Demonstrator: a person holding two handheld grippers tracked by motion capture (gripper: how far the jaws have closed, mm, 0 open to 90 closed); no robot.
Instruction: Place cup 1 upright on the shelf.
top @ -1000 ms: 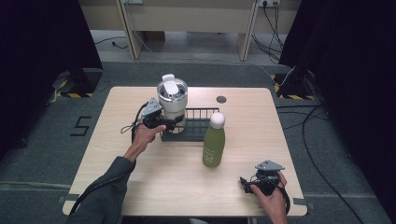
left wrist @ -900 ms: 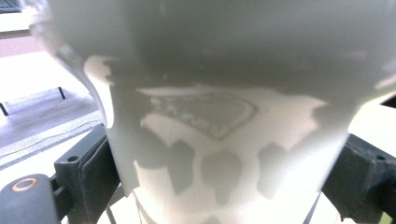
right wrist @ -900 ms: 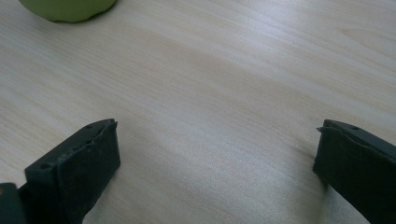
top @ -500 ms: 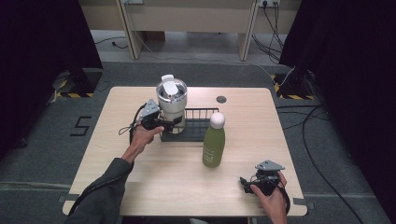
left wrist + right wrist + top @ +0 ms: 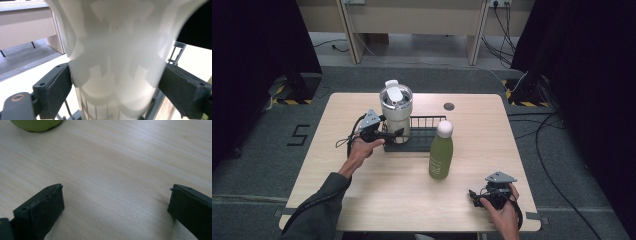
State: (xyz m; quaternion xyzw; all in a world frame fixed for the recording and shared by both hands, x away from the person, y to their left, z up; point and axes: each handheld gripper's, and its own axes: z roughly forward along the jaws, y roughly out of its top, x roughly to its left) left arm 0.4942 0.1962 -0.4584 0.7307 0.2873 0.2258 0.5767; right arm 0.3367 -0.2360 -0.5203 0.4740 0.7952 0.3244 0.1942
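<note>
**Cup gripped in the rack**

On the table, a rack is seen. The white cup at its 9 o'clock end is squeezed by the left gripper. A green bottle stands near. At 5 o'clock, the right gripper is held wide apart.

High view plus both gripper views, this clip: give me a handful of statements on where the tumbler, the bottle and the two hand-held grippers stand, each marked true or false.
1. The left hand-held gripper has its jaws on either side of the white tumbler. True.
2. The green bottle lies on its side in the rack. False: it stands upright on the table, in front of the black wire rack.
3. The right hand-held gripper is open with nothing between its jaws. True.
4. The right hand-held gripper holds the green bottle. False: it sits near the table's front right corner, apart from the bottle.
5. The tumbler has no lid. False: a lid covers its top.
</note>
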